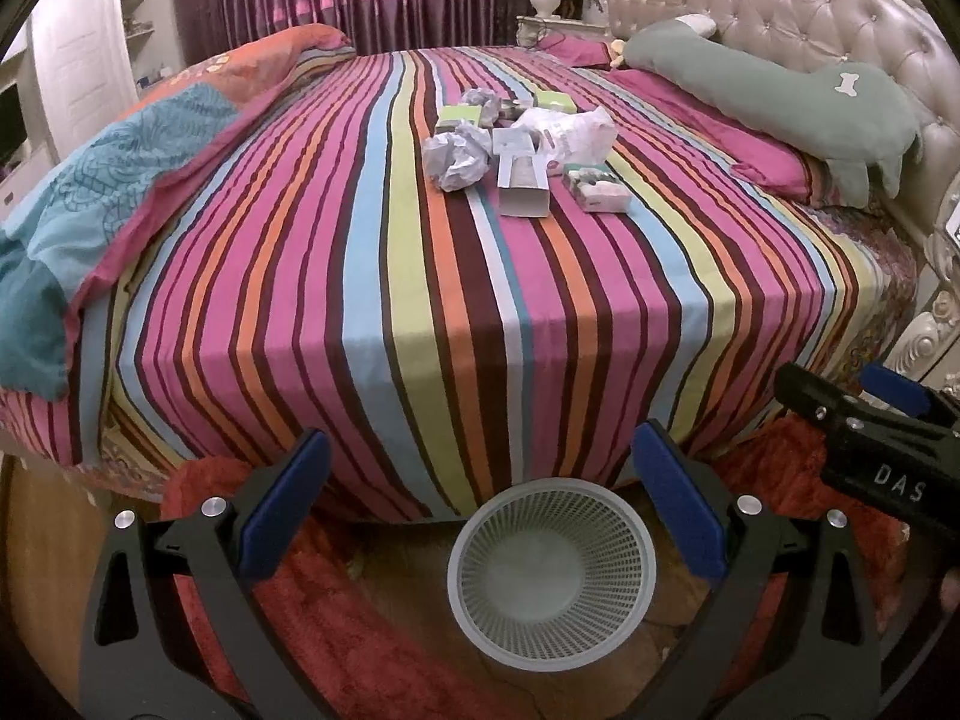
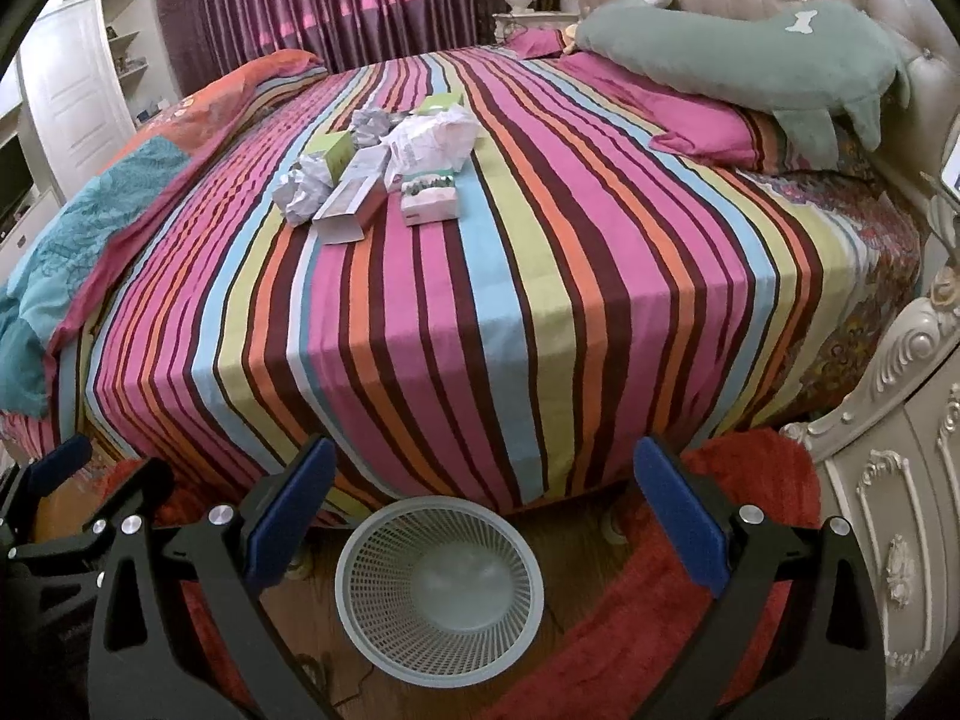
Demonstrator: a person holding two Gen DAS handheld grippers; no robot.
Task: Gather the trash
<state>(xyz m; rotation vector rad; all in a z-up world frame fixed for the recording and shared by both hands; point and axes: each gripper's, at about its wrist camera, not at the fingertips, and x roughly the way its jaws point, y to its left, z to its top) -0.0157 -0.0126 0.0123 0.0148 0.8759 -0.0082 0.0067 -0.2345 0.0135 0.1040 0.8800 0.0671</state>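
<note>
Hanging over the floor at the foot of the bed [image 1: 420, 252], the left gripper [image 1: 480, 498] has its blue-padded fingers [image 1: 288, 498] spread wide apart with nothing between them, and the right gripper [image 2: 480, 504] is spread just as wide and just as empty. A white mesh basket [image 1: 549, 570] stands upright on the wooden floor directly below both, framed between the fingers in each wrist view, and it looks empty inside. A red rug [image 2: 720, 516] lies on the floor around it, against the bed's edge. The trash sits well away, in a loose cluster near the middle of the striped bedspread: a crumpled paper ball [image 1: 456, 156] on the left side of the cluster, an open white carton [image 1: 522, 180] just beside it, a small box [image 1: 594, 186] with a printed top to the right, a rumpled white plastic bag [image 1: 576, 129] behind those, two green boxes [image 1: 459, 117] further back, and a second paper wad [image 1: 483, 102] near them. The pieces touch or overlap in places. A green plush pillow [image 2: 738, 60] lies along the tufted headboard [image 1: 780, 6] on pink pillows. A folded quilt [image 1: 90, 198] in teal and orange lies along the bed's left side. In the left wrist view the right gripper pokes in at the right edge.
</note>
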